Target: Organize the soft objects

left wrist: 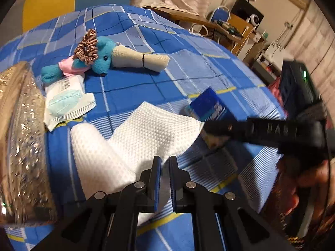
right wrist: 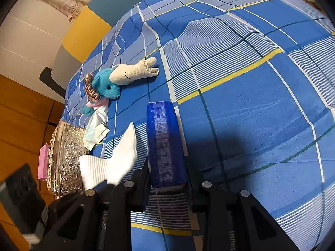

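A white waffle-textured cloth (left wrist: 144, 131) lies partly rolled on the blue checked bedspread (left wrist: 188, 48). My left gripper (left wrist: 165, 163) is shut on the cloth's near edge, and the cloth shows between the two narrow jaws. Seen from the right wrist, this cloth (right wrist: 117, 159) stands raised off the bed. My right gripper (right wrist: 166, 176) is shut on a blue tissue pack (right wrist: 164, 142), held lengthwise just above the bedspread (right wrist: 251, 108). The same pack (left wrist: 209, 106) appears in the left wrist view, beside the cloth's right corner.
A teal plush toy (left wrist: 100, 60) with a brown scrunchie (left wrist: 88, 46) lies further back beside a beige rolled sock (left wrist: 142, 59). A packet of face masks (left wrist: 67, 100) sits left of the cloth. An ornate silver box (right wrist: 67, 159) stands at the bed's left edge.
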